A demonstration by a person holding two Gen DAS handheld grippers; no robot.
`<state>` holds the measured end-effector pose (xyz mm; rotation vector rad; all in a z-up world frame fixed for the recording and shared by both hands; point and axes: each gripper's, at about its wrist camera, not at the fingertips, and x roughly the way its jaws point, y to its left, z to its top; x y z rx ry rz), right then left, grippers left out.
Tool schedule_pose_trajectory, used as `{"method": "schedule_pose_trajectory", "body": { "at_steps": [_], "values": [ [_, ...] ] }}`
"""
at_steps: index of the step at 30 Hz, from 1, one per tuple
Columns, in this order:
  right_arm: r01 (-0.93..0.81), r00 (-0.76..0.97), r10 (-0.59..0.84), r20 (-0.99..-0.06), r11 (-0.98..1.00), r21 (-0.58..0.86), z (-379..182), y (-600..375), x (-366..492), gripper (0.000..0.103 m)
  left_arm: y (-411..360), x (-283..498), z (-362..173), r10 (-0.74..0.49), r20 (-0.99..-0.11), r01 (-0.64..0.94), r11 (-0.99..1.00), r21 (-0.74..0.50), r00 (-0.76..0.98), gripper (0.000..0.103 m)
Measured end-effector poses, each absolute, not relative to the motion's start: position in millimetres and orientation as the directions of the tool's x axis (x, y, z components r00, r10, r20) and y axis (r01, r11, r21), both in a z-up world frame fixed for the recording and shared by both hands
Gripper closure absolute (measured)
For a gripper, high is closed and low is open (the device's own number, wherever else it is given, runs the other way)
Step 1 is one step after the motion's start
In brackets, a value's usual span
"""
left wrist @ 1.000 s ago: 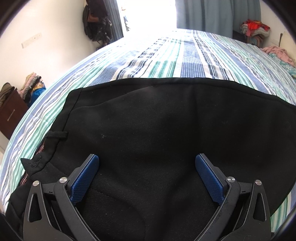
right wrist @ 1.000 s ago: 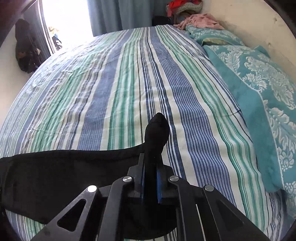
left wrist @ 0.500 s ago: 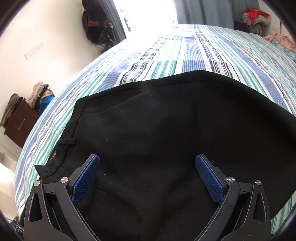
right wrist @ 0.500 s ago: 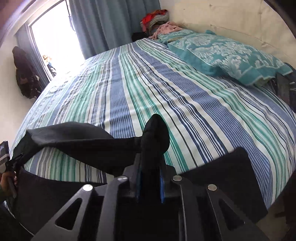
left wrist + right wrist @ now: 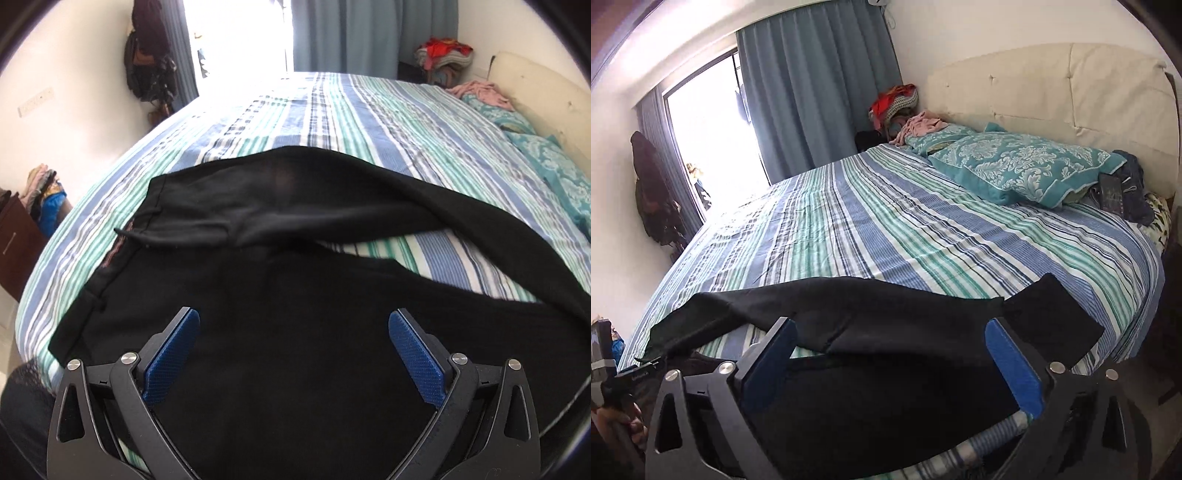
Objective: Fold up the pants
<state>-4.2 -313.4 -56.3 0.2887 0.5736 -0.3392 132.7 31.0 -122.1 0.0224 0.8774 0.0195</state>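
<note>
The black pants (image 5: 280, 332) lie across the near edge of the striped bedsheet (image 5: 332, 122), with 1 leg doubled back over the other so that a strip of sheet shows between the 2 layers on the right. In the left wrist view the waistband end sits at the left, and the folded leg sweeps from there toward the far right. The left gripper (image 5: 294, 354) hangs over the near part of the dark cloth with its 2 blue pads spread wide, released, nothing pinched between them. In the right wrist view the right gripper (image 5: 888, 358) is also above the pants (image 5: 849, 332); its jaws are opening, standing wide, and the fabric lies below and beyond the pads without being clamped. A teal patterned pillow (image 5: 1027, 166) rests at the far right against the cream padded headboard (image 5: 1052, 81), and blue curtains (image 5: 820, 85) hang beside the bright window (image 5: 709, 140) at the far side of the bed.
</note>
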Motion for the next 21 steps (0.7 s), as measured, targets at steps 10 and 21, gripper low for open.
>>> {"method": "schedule_pose_trajectory", "body": {
  "at_steps": [10,21],
  "values": [
    [0.054,0.798,-0.075,-0.598,0.997,-0.053,-91,-212,1,0.0,22,97,-136,0.018,-0.761,0.035,0.998,0.054,0.648,0.001],
    [0.073,0.768,-0.077,-0.636,0.997,-0.033,-106,-216,15,0.0,45,91,-142,0.072,-0.762,-0.044,0.997,0.057,0.644,0.001]
  ]
}}
